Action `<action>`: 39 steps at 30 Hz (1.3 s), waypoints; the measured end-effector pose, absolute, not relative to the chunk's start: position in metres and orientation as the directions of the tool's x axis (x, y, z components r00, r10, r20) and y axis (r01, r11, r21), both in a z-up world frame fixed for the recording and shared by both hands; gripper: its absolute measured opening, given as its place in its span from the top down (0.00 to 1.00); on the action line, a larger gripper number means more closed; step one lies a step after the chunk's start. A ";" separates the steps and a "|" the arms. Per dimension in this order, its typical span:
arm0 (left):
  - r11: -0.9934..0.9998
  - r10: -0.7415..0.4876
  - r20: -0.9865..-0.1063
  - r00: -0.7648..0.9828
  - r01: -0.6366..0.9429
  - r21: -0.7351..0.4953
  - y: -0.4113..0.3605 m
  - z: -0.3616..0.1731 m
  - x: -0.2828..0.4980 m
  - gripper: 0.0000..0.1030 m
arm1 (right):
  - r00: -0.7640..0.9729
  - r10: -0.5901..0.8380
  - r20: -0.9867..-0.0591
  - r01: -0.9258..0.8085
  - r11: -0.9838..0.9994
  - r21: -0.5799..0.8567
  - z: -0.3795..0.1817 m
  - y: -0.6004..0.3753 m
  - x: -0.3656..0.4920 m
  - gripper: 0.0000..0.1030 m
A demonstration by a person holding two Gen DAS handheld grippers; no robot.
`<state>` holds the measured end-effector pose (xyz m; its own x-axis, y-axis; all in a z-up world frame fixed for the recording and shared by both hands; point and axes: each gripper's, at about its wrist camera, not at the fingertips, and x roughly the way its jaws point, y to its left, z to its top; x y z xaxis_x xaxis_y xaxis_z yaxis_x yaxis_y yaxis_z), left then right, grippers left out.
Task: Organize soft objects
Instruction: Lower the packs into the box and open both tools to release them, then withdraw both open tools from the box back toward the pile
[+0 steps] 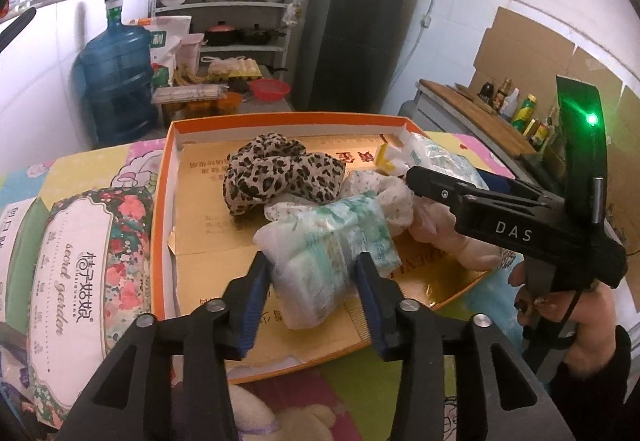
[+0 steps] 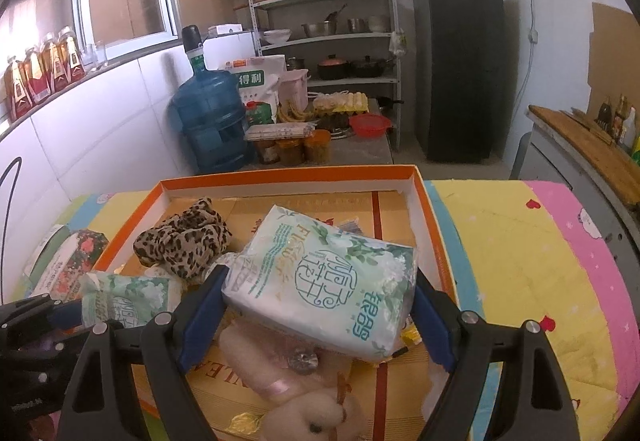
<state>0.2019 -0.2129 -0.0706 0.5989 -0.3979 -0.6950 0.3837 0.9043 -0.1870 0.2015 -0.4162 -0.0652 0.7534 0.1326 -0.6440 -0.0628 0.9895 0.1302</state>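
An orange-rimmed box point(image 1: 164, 201) point(image 2: 424, 209) lies on the table. My left gripper point(image 1: 312, 301) is shut on a small tissue pack point(image 1: 332, 253), held over the box; the pack also shows in the right wrist view point(image 2: 124, 305). My right gripper point(image 2: 320, 317) is shut on a larger white-green tissue pack point(image 2: 320, 281), held above the box. The right gripper's body point(image 1: 520, 225) shows at the right of the left wrist view. In the box lie a leopard-print scarf point(image 1: 276, 169) point(image 2: 184, 241), a floral cloth point(image 1: 384, 197) and a pink plush toy point(image 2: 296, 393) point(image 1: 460, 241).
A floral "secret garden" tissue package point(image 1: 80, 281) point(image 2: 64, 265) lies left of the box on the cartoon-print tablecloth point(image 2: 520, 261). A plush toy point(image 1: 260, 417) lies under my left gripper. Beyond the table stand a water jug point(image 2: 212, 121), shelves point(image 2: 324, 21) and a fridge point(image 2: 460, 61).
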 end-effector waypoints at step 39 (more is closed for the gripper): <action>0.937 -0.336 -0.566 0.753 0.326 -0.122 -0.177 -0.025 0.156 0.31 | 0.857 0.132 -0.498 -0.035 0.979 0.200 -0.040 -0.429 0.172 0.11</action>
